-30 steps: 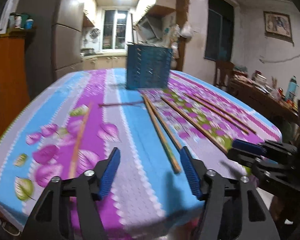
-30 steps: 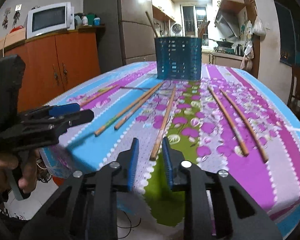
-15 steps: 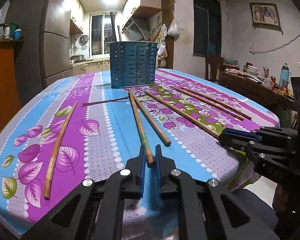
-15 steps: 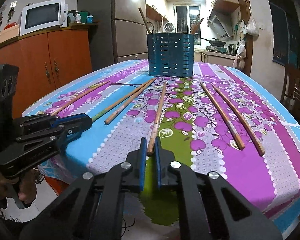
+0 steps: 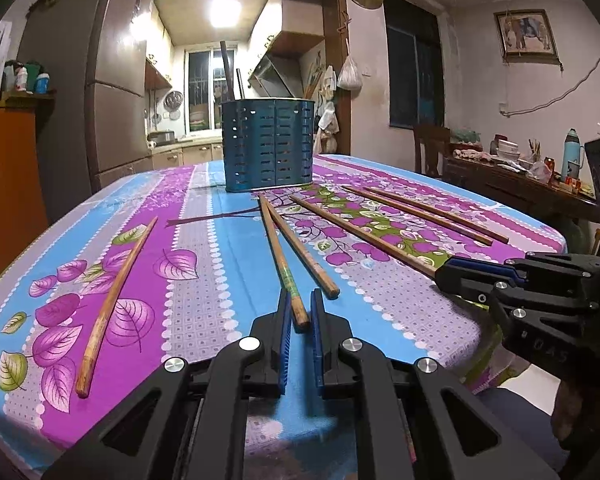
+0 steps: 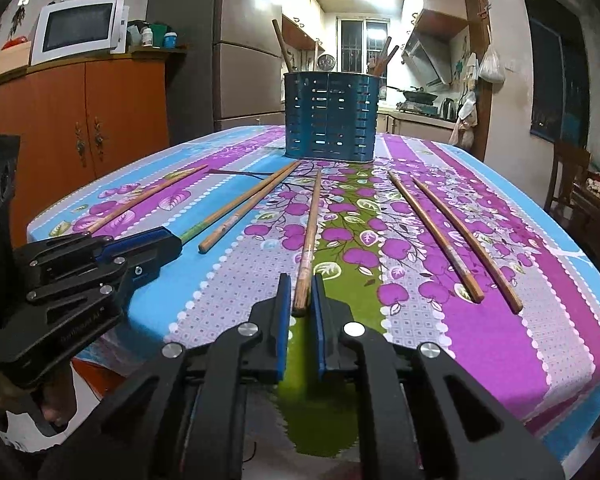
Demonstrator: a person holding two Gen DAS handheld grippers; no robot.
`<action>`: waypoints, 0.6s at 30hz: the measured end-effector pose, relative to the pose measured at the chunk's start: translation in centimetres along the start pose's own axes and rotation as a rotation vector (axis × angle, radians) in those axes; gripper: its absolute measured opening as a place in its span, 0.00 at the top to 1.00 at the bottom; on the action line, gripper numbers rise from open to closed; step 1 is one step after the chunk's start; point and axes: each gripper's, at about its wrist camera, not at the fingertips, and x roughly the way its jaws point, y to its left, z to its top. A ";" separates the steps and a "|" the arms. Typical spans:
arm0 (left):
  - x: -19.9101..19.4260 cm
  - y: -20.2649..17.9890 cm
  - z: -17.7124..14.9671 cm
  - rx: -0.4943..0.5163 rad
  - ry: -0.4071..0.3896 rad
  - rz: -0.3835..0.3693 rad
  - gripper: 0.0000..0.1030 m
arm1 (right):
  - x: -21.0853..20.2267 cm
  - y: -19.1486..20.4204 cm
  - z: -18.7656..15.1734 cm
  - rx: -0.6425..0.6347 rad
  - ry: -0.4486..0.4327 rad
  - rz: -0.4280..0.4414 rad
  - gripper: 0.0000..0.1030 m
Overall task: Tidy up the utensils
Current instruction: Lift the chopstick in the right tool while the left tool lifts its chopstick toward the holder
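Several wooden chopsticks lie on the flowered tablecloth in front of a blue slotted utensil holder [image 5: 269, 145], which also shows in the right wrist view [image 6: 331, 115] with a few sticks standing in it. My left gripper [image 5: 299, 305] is shut on the near end of a green-banded chopstick [image 5: 281, 256], which still lies on the cloth. My right gripper [image 6: 301, 289] is shut on the near end of the middle chopstick [image 6: 310, 232], also lying flat. Each gripper shows in the other's view, the right [image 5: 452, 274] and the left [image 6: 168, 245].
A loose chopstick [image 5: 114, 296] lies at the left, one [image 5: 305, 256] beside the held one, and a pair [image 6: 452, 236] at the right. The table's near edge [image 6: 236, 344] is just under both grippers. An orange cabinet [image 6: 80, 136] stands left, chairs and a sideboard [image 5: 508, 184] right.
Both grippers came down to the table edge and closed, each on the near end of a chopstick. In the last half second they held still.
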 end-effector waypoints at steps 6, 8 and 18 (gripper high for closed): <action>0.4 -0.3 0.0 0.008 -0.015 0.010 0.86 | 0.2 0.1 0.0 -0.008 -0.005 -0.003 0.91; 0.5 -0.3 0.0 0.006 -0.021 0.014 0.86 | 0.2 0.0 0.0 -0.008 -0.007 0.001 0.91; 0.3 -0.9 -0.1 -0.001 -0.027 0.053 0.90 | 0.2 -0.5 -0.2 0.018 -0.017 0.023 0.92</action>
